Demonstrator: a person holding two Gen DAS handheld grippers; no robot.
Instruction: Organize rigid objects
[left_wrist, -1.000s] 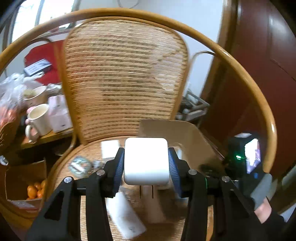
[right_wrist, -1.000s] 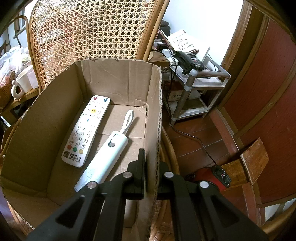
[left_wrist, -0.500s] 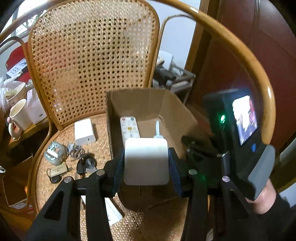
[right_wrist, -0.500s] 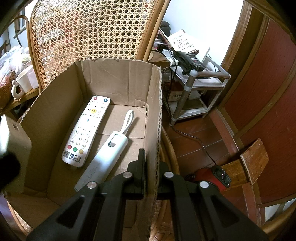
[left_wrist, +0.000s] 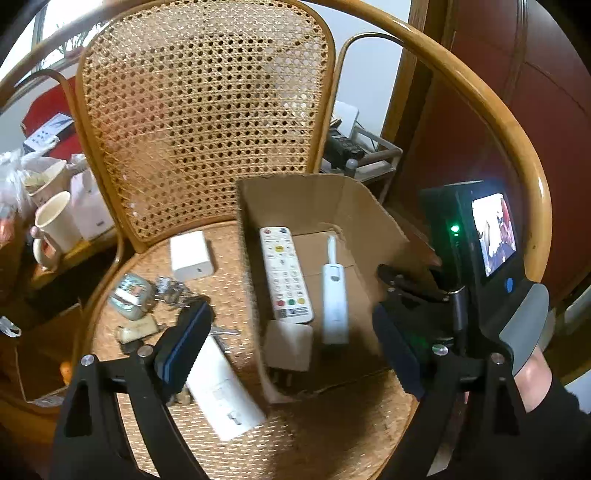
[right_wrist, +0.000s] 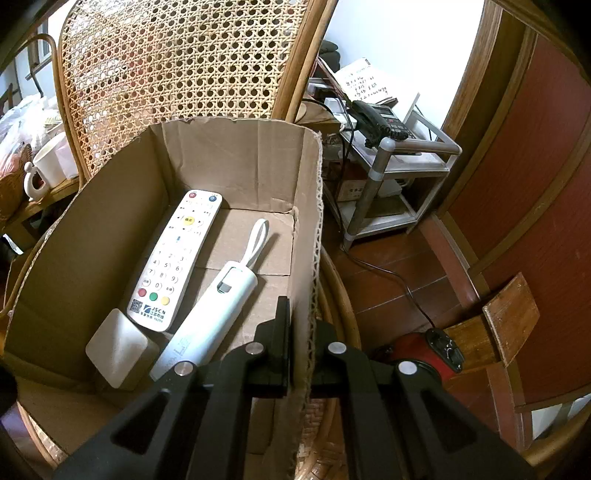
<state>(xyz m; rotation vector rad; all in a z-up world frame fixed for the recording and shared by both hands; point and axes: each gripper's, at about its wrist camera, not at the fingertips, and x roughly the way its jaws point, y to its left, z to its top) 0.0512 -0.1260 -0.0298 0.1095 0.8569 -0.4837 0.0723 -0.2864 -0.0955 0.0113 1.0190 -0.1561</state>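
Nearest the lens, the left gripper (left_wrist: 291, 354) is spreading its jaws wide with nothing pressed between them, and the white charger block (left_wrist: 288, 345) sits just past it in the near corner of the cardboard box (left_wrist: 373, 221), prongs toward the camera as far as I can tell. A second ago that block was clamped in those jaws over the seat, so it's been let go into the box. The right gripper (right_wrist: 297, 350) is pinched tight on the box's thin right wall, same as before, holding it steady. The block looks like hard smooth plastic, light, stiff, a bit slick, so I'd take it across its flat sides. Next in, the remote (right_wrist: 177, 258) and the slim white gadget with a loop (right_wrist: 210, 314) lie side by side on the box floor. Out on the cane seat (left_wrist: 332, 424) a long white box (left_wrist: 225, 391), a second white block (left_wrist: 192, 254) and some keys (left_wrist: 173, 290) are waiting, well apart from the box's contents, with mugs (left_wrist: 55, 221) further back
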